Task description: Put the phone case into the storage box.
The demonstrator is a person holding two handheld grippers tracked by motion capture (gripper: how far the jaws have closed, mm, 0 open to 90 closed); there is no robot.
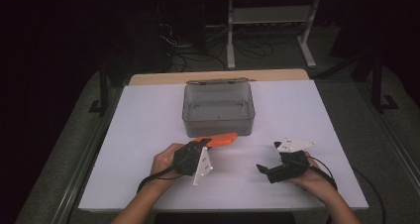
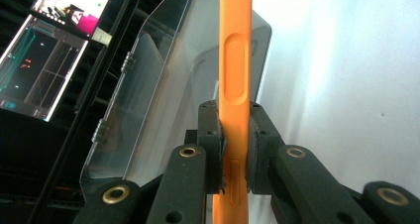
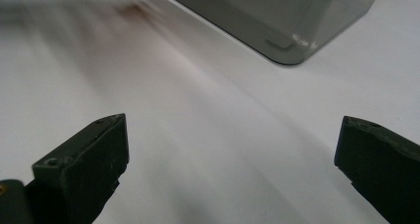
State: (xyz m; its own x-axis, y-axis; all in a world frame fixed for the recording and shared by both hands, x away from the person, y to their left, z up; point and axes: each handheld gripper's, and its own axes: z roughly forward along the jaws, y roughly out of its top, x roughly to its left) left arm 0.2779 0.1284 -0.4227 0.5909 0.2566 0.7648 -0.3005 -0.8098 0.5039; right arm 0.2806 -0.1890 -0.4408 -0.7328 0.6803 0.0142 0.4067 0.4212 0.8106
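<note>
The left gripper [image 1: 210, 145] is clenched on a flat orange plastic phone case [image 1: 221, 139]; in the left gripper view its two black pads press the thin edges of the case [image 2: 234, 80] from both sides, so the case stands on its edge between them and cannot turn. The case is lifted from the white table [image 1: 143, 130] and points toward the front wall of the grey translucent plastic box [image 1: 219, 110], just beside its near rim; I judge that it is held this way because a narrow edge passes more easily over the rim and into the open box. The box has its lid folded back at the far side, so the inside is free to receive something; it looks empty, as far as I can tell.

The right gripper [image 1: 267, 168] rests low near the table, well apart from the case; its jaws stand wide and released, with only the white surface between them. I think that it waits here so it does not block the way of the left hand, and it could steady the box [image 3: 277, 16] if the box slides.
</note>
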